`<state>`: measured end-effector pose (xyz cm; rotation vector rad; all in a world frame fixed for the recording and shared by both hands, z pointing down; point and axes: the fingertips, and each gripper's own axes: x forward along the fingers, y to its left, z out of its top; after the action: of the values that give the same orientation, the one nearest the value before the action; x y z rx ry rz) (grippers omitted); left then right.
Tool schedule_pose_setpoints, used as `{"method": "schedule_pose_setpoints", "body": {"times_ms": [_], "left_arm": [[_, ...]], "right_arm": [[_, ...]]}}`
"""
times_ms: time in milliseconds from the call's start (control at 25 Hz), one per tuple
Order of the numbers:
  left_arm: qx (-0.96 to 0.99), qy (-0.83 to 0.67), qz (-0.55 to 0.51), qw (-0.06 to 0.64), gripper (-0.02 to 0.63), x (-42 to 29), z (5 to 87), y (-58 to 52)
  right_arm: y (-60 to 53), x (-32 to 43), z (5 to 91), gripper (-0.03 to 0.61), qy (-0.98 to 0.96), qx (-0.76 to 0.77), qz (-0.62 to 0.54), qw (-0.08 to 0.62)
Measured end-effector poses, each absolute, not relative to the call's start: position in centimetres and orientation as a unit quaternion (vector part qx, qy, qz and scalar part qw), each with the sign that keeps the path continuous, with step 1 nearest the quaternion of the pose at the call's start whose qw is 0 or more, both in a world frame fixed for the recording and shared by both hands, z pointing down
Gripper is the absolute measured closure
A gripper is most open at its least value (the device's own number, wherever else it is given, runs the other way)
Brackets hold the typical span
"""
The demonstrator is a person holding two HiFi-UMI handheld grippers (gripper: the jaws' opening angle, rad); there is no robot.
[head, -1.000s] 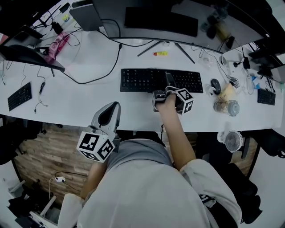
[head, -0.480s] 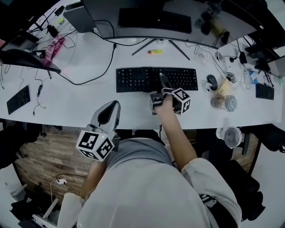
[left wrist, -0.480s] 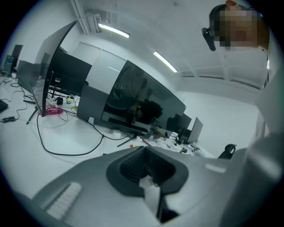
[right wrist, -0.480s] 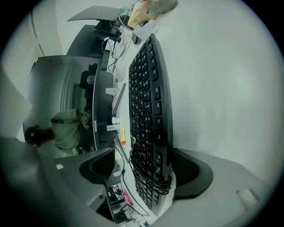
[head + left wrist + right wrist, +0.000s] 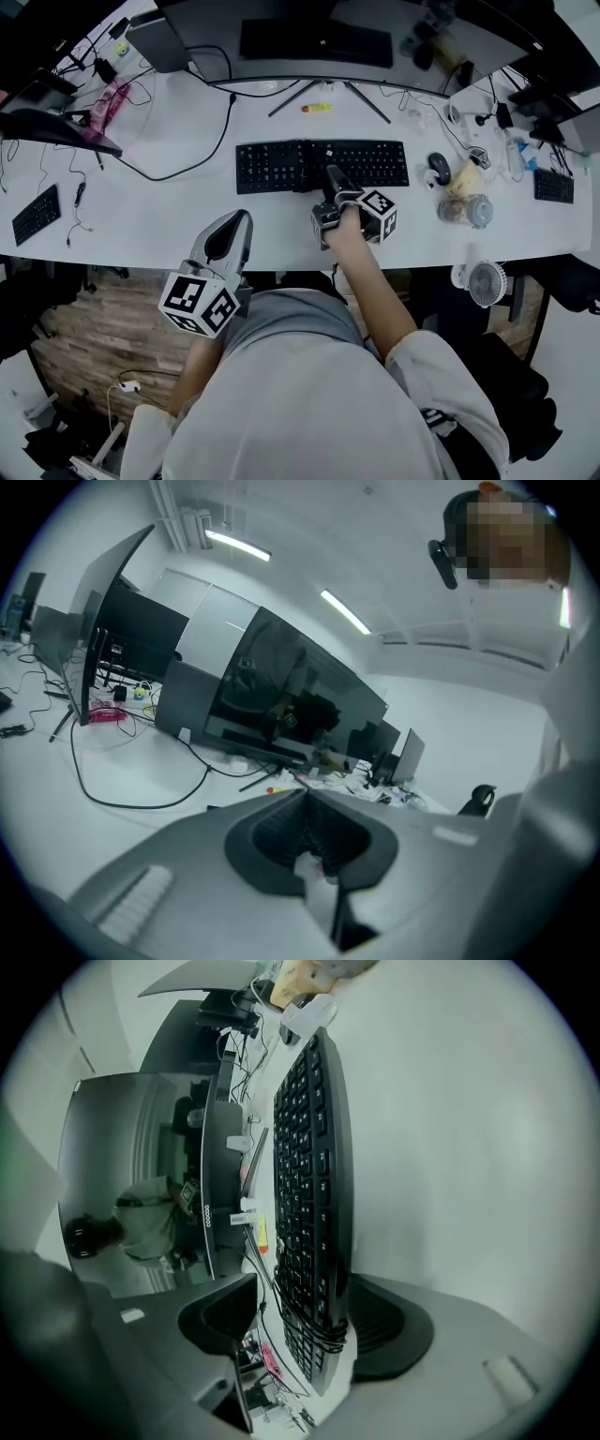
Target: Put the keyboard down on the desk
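Keyboard [image 5: 281, 167]: black, full width, lying flat on the white table [image 5: 187, 220], near the middle and in front of the monitor [image 5: 314, 42]. In the right gripper view a thin cord [image 5: 323, 1335] is wound round its middle.

Right gripper [image 5: 331, 180]: held over the near edge of the keyboard at about mid-length, pointing forward and down. Its fingers [image 5: 220, 1312] stand either side of the keyboard, which sits between them. They have just been closing. The outer pad lies against or just beside the keyboard's underside (contact cannot be confirmed). On the key side a gap remains, with table clutter showing through it. Not clamped at this moment.

Left gripper [image 5: 242, 221]: held off the table's front edge, close to the person's body and well apart from the keyboard. Its fingers are together with nothing between them. It points out over the table towards the monitor.

Other items on the table:
- a mouse [image 5: 438, 169] just right of the keyboard
- a clear jar [image 5: 464, 210] nearer the front edge on the right
- a black cable [image 5: 202, 155] looping across the left half
- a smaller keyboard [image 5: 37, 214] at the far left
- a yellow marker [image 5: 316, 107] between the monitor's stand legs

A small fan [image 5: 487, 279] stands off the front right corner.
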<state>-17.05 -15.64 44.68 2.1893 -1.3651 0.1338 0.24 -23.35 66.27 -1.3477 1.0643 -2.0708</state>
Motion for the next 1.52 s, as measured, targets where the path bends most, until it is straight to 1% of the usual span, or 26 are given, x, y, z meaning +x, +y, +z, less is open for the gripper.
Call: {"method": "schedule_pose_setpoints", "body": {"times_ms": [120, 200, 280, 520, 680, 1200, 1320, 1520], "left_arm": [[0.817, -0.504, 0.048, 0.276, 0.614, -16.5, 44.8, -15.5], [0.819, -0.501, 0.047, 0.276, 0.614, -16.2, 44.7, -15.4], [0.821, -0.499, 0.046, 0.275, 0.614, -15.9, 44.7, -15.3], [0.828, -0.491, 0.039, 0.268, 0.614, -14.8, 44.4, -14.9], [0.831, -0.489, 0.034, 0.263, 0.614, -14.0, 43.9, -14.2], [0.830, -0.499, 0.002, 0.250, 0.614, -12.8, 43.0, -12.3], [0.826, -0.503, -0.002, 0.254, 0.614, -12.6, 43.2, -11.7], [0.826, -0.500, -0.010, 0.262, 0.614, -11.8, 43.3, -11.0]], "right_arm": [[-22.8, 0.4, 65.7, 0.316, 0.406, -0.475, -0.750, 0.217], [-22.6, 0.5, 65.2, 0.324, 0.421, -0.468, -0.747, 0.213], [-22.3, 0.8, 64.7, 0.362, 0.437, -0.463, -0.742, 0.209], [-21.7, 1.7, 62.7, 0.402, 0.478, -0.437, -0.734, 0.205], [-20.7, 2.8, 60.8, 0.431, 0.519, -0.430, -0.715, 0.187], [-17.7, 4.6, 54.4, 0.479, 0.680, -0.408, -0.598, 0.120], [-17.0, 4.8, 53.0, 0.520, 0.709, -0.403, -0.568, 0.110], [-15.2, 5.2, 50.6, 0.546, 0.755, -0.407, -0.506, 0.089]]}}
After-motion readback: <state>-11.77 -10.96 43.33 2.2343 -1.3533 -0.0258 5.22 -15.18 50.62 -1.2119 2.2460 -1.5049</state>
